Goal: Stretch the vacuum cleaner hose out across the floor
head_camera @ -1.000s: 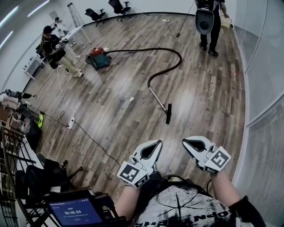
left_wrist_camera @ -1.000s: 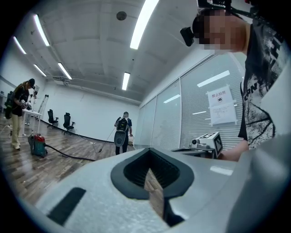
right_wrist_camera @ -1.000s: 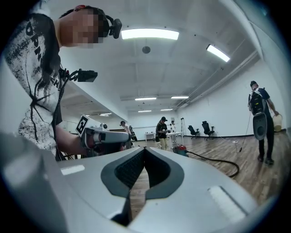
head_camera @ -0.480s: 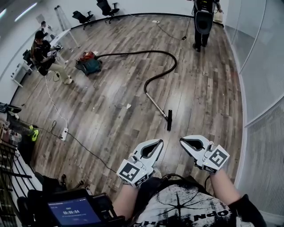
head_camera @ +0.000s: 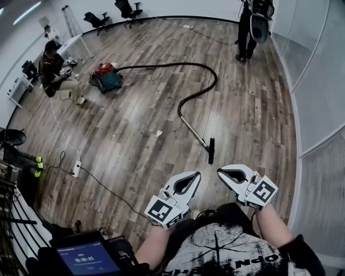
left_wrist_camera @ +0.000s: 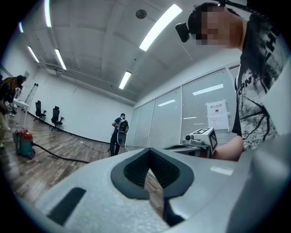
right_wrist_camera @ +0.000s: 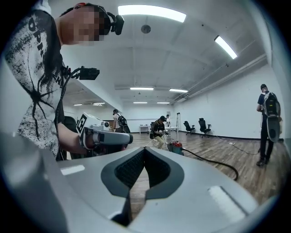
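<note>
Head view: a wide wood-plank floor (head_camera: 135, 113) fills a big white room with a glass wall (head_camera: 318, 81) on the right. The vacuum cleaner (head_camera: 106, 78), red over teal, stands far up the floor on the left. Its black hose (head_camera: 216, 81) runs right from the vacuum cleaner, bends in a loop and doubles back. There it joins a metal wand (head_camera: 194, 132) that slants away from the vacuum cleaner to a dark floor head (head_camera: 211, 151). A person (head_camera: 54, 67) crouches just left of the vacuum cleaner, and another person (head_camera: 250, 27) stands far to its right, near the glass. Office chairs (head_camera: 129, 8) sit beyond the vacuum cleaner by the back wall. A power strip (head_camera: 76, 168) lies well on the near side of it. The left gripper (head_camera: 195, 176) and right gripper (head_camera: 222, 172) are held side by side, far from the vacuum cleaner and just short of the floor head, touching nothing.

Left gripper view: the jaws are closed together with nothing between them. The vacuum cleaner shows small at the far left, with the hose leading right from it along the floor.

Right gripper view: the jaws are closed tip to tip and empty. The vacuum cleaner stands beyond them, and its hose curves off to the right.
</note>
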A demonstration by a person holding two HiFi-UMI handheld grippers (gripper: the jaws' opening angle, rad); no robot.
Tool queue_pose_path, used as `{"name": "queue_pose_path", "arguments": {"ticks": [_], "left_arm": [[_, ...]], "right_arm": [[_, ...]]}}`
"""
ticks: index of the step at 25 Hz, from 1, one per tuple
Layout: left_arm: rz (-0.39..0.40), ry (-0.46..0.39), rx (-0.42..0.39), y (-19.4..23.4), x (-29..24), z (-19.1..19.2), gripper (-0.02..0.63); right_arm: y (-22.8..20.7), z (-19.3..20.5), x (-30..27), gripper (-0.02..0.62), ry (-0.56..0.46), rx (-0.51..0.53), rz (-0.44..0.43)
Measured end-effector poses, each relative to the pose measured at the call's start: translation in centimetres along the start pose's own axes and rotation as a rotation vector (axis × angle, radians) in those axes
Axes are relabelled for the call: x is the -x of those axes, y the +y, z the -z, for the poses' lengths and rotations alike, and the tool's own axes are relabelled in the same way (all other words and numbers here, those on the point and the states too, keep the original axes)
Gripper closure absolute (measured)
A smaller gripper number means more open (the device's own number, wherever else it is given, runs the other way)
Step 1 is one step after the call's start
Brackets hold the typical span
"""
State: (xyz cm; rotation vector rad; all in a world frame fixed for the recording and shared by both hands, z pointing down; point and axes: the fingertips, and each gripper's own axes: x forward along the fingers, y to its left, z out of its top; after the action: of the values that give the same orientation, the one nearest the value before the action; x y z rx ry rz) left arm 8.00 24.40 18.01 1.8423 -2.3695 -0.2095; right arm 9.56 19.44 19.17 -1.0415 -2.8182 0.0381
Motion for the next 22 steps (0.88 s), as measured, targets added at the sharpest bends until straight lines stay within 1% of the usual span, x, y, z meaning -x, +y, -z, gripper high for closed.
{"name": "queue_pose_path", "arguments": {"ticks": [7, 11, 17, 19, 22], "left_arm": [[-0.044, -0.012, 0.016, 5.2, 0.6, -0.2, 0.606], [-0.101, -0.01, 0.021, 8.0, -0.7, -0.8, 0.606], [-0.18, 0.005, 0.03, 12.8, -4.2, -1.6, 0.606], [-0.205, 0.011, 0.03, 15.1, -6.3, -2.2, 0.606], [-0.238, 0.031, 0.01, 18.6, -10.0, -3.5, 0.606]], "right_arm": [[-2.5, -0.2, -4.4, 0.589, 0.031, 0.004, -0.026], [-5.3, -0.4, -6.3, 0.589, 0.031, -0.006, -0.063], [-11.7, -1.4, -9.9, 0.589, 0.009, -0.014, -0.138], [-14.6, -2.2, -11.1, 0.588, -0.008, -0.01, -0.166], [-19.5, -3.3, -12.5, 0.589, -0.023, -0.01, -0.193]]}}
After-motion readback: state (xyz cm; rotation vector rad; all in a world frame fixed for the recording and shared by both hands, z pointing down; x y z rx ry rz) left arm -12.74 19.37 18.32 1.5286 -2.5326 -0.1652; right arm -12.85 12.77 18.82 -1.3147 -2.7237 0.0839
